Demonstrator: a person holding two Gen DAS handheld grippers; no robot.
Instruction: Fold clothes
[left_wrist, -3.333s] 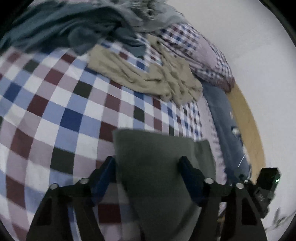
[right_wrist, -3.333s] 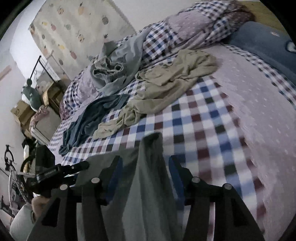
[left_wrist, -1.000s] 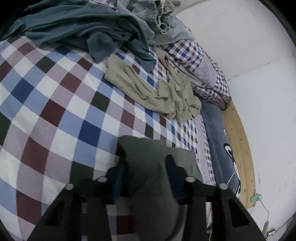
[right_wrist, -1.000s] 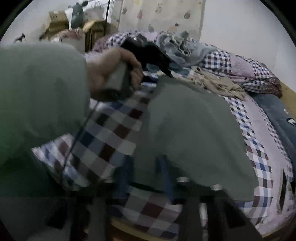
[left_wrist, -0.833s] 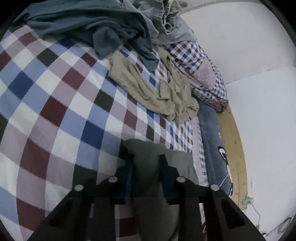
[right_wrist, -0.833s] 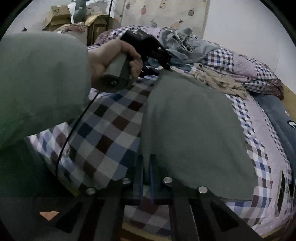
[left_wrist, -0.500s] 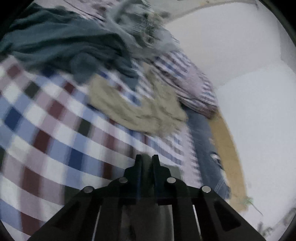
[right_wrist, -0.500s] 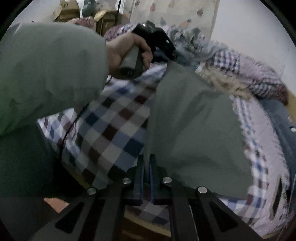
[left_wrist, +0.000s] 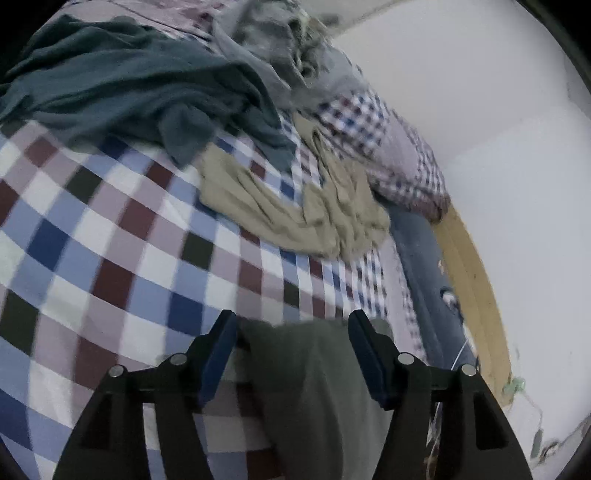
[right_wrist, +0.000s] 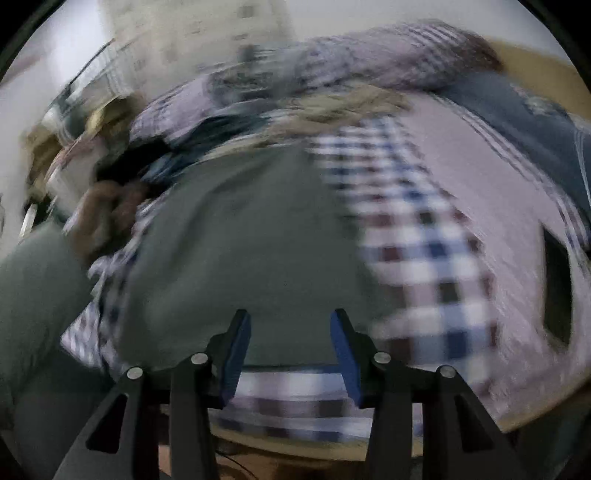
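Observation:
A grey-green garment (right_wrist: 240, 251) lies spread flat on the checked bedspread (left_wrist: 110, 236) near the bed's front edge. In the left wrist view its far edge (left_wrist: 314, 369) lies between and below the fingers of my left gripper (left_wrist: 291, 325), which is open and holds nothing. My right gripper (right_wrist: 290, 323) is also open, just above the garment's near edge; that view is blurred by motion. A hand (right_wrist: 107, 210) and green sleeve (right_wrist: 33, 295) show at the left of the right wrist view.
A crumpled beige garment (left_wrist: 295, 206) lies further up the bed, with a dark teal garment (left_wrist: 140, 85) and a grey one (left_wrist: 280, 48) behind it. A checked pillow (left_wrist: 388, 147) and blue pillow (left_wrist: 424, 266) sit by the wooden bed frame (left_wrist: 469, 266) and white wall.
Both grippers were shut on the grey-green garment's edges half a second ago; both have opened and let it go. The right view has swung and blurred.

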